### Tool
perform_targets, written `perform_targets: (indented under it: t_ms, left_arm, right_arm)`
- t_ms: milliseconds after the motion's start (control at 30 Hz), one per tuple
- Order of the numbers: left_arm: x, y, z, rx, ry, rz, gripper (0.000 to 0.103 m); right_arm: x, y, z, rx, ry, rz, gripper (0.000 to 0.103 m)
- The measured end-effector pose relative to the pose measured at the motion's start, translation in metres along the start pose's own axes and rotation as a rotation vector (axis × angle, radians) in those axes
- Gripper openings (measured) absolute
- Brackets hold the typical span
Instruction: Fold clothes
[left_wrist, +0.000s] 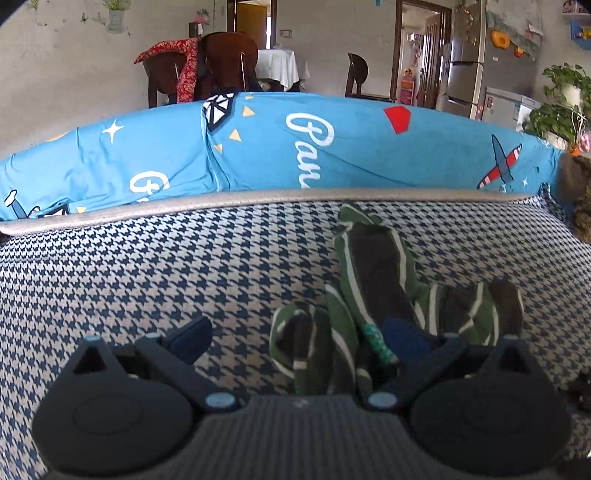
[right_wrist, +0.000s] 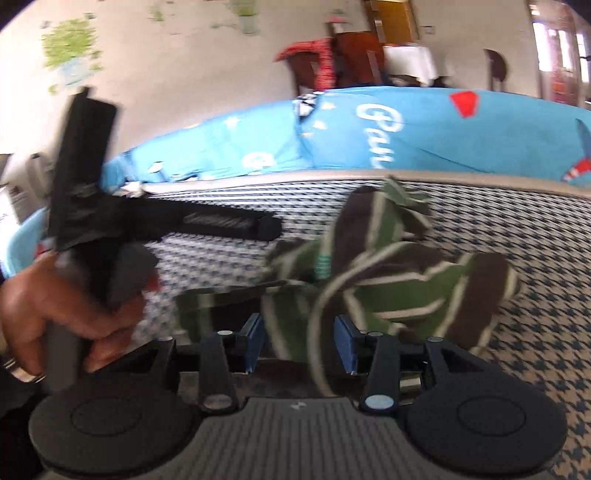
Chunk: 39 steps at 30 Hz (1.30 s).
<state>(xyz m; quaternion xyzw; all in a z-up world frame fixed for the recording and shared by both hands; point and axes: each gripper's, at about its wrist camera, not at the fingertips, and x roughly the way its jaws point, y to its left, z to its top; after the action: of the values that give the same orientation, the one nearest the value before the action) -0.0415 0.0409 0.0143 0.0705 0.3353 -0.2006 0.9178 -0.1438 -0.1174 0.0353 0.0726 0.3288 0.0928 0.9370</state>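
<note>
A crumpled garment (left_wrist: 373, 280) in green and brown with thin white stripes lies on the houndstooth cover (left_wrist: 147, 277). My left gripper (left_wrist: 299, 343) is wide open just in front of it, its right finger resting against the bunched cloth and its left finger over the bare cover. In the right wrist view, which is blurred, the same garment (right_wrist: 399, 280) fills the centre. My right gripper (right_wrist: 300, 341) stands partly open with a fold of the cloth loose between its blue pads (right_wrist: 345, 345). On the left, a person's hand (right_wrist: 55, 314) holds the other gripper's handle.
A long blue printed cushion (left_wrist: 332, 147) runs along the back behind a grey trim edge (left_wrist: 258, 199). Beyond it stand dark wooden chairs (left_wrist: 229, 62), a fridge (left_wrist: 480, 74) and a potted plant (left_wrist: 561, 107). Bare houndstooth cover lies left of the garment.
</note>
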Motion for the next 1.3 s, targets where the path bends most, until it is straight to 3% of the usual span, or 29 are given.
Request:
perform_targets:
  t_ms: [300,333,400,433,567,700,833,967,1200,1300]
  left_arm:
    - [0.003,-0.002,-0.012,0.046,0.042,0.007,0.103]
    - [0.005,-0.002,-0.014,0.048,0.051,0.007,0.103]
    - [0.007,-0.001,-0.017,0.053,0.064,0.009,0.103]
    - [0.007,-0.001,-0.018,0.057,0.066,0.011,0.103]
    - [0.007,0.0,-0.022,0.067,0.082,0.01,0.103]
    - [0.005,-0.001,-0.026,0.075,0.099,-0.002,0.103]
    - [0.002,-0.005,-0.031,0.091,0.104,-0.017,0.103]
    - [0.0,-0.009,-0.035,0.095,0.11,-0.021,0.103]
    - [0.003,-0.01,-0.028,0.066,0.094,-0.029,0.103]
    - [0.009,-0.008,-0.022,0.067,0.081,-0.021,0.103]
  right_arm:
    - [0.032,-0.007,-0.002,0.035,0.058,-0.099,0.042]
    - [0.034,-0.009,-0.002,0.047,0.064,-0.102,0.038]
    - [0.034,-0.013,-0.003,0.073,0.061,-0.119,0.009]
    - [0.033,-0.015,-0.004,0.086,0.058,-0.129,0.008]
    - [0.008,-0.031,-0.008,0.166,-0.011,-0.204,0.006]
    - [-0.031,-0.051,-0.015,0.262,-0.105,-0.333,0.006]
    - [-0.065,-0.066,-0.027,0.319,-0.169,-0.514,0.005]
    - [-0.095,-0.079,-0.031,0.366,-0.22,-0.608,0.006]
    - [-0.1,-0.077,-0.012,0.277,-0.235,-0.564,0.013]
    - [-0.084,-0.077,0.001,0.225,-0.23,-0.436,0.014]
